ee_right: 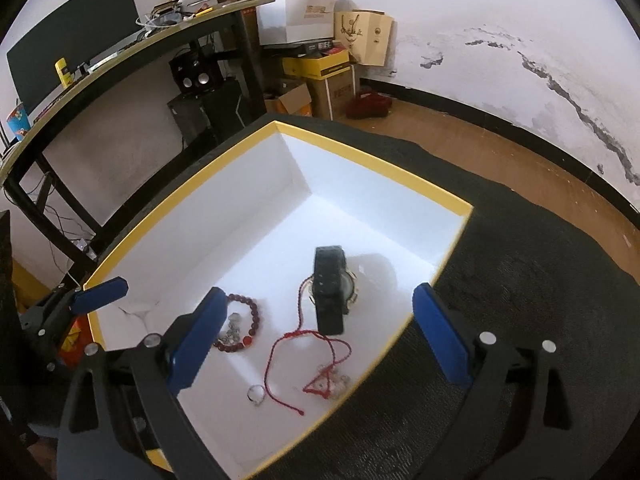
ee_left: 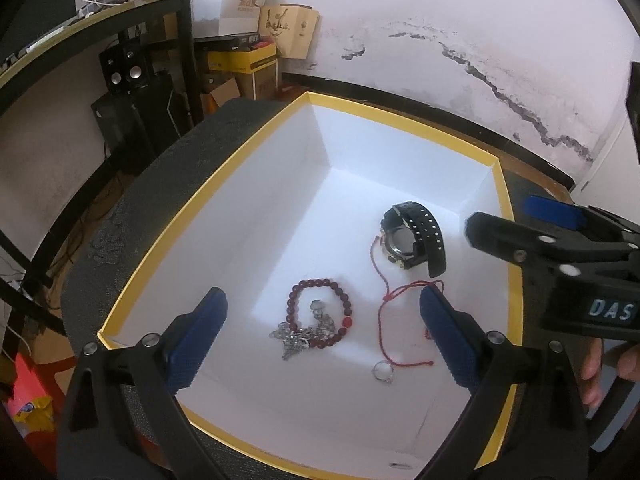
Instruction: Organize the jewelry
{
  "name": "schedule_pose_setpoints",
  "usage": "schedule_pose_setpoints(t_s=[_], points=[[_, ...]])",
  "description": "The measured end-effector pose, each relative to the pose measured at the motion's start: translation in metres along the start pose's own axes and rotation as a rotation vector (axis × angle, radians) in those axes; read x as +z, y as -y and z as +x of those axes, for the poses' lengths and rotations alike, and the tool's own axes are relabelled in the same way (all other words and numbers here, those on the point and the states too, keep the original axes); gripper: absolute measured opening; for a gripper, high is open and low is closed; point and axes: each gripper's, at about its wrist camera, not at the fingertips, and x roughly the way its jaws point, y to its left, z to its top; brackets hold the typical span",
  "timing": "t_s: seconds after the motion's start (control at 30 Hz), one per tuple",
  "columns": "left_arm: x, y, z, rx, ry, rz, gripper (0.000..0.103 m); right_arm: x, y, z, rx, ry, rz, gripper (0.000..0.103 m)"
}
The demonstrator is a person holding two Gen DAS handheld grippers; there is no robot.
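A white box with a yellow rim [ee_left: 400,118] [ee_right: 360,152] sits on a dark cloth and holds the jewelry. Inside lie a black watch [ee_left: 414,238] [ee_right: 330,290], a dark red bead bracelet [ee_left: 320,312] [ee_right: 250,326], a silver chain [ee_left: 296,338] over the beads, a red string bracelet [ee_left: 386,320] [ee_right: 288,352] and a silver ring [ee_left: 383,372] [ee_right: 256,394]. My left gripper [ee_left: 324,334] hangs open above the beads and chain, holding nothing. My right gripper [ee_right: 316,338] [ee_left: 520,236] is open over the watch and red string, also with nothing in it.
The box rests on a dark cloth-covered surface [ee_right: 500,280]. A black desk [ee_right: 120,60] with clutter stands at the left. Cardboard boxes and paper bags [ee_right: 320,68] sit by the white cracked wall. A person's fingers [ee_left: 592,376] show at the right edge.
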Motion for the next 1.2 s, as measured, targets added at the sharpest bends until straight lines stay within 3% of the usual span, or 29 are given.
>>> schedule_pose_setpoints(t_s=[0.3, 0.53, 0.73, 0.9, 1.0, 1.2], points=[[-0.003, 0.054, -0.02, -0.04, 0.026, 0.071, 0.094, -0.037, 0.067, -0.091, -0.087, 0.09, 0.092, 0.091], [-0.02, 0.139, -0.041, -0.106, 0.039, 0.178, 0.094, -0.12, 0.164, -0.188, -0.263, 0.139, 0.231, 0.092], [-0.044, 0.192, -0.053, -0.165, 0.019, 0.192, 0.096, -0.205, 0.233, -0.248, -0.446, 0.145, 0.387, 0.095], [-0.058, 0.234, -0.057, -0.206, -0.019, 0.22, 0.097, -0.247, 0.255, -0.265, -0.494, 0.138, 0.449, 0.096], [-0.061, 0.253, -0.069, -0.224, -0.017, 0.239, 0.097, -0.253, 0.265, -0.274, -0.494, 0.144, 0.513, 0.096], [-0.075, 0.266, -0.086, -0.212, 0.001, 0.297, 0.097, -0.263, 0.259, -0.283, -0.478, 0.148, 0.468, 0.096]])
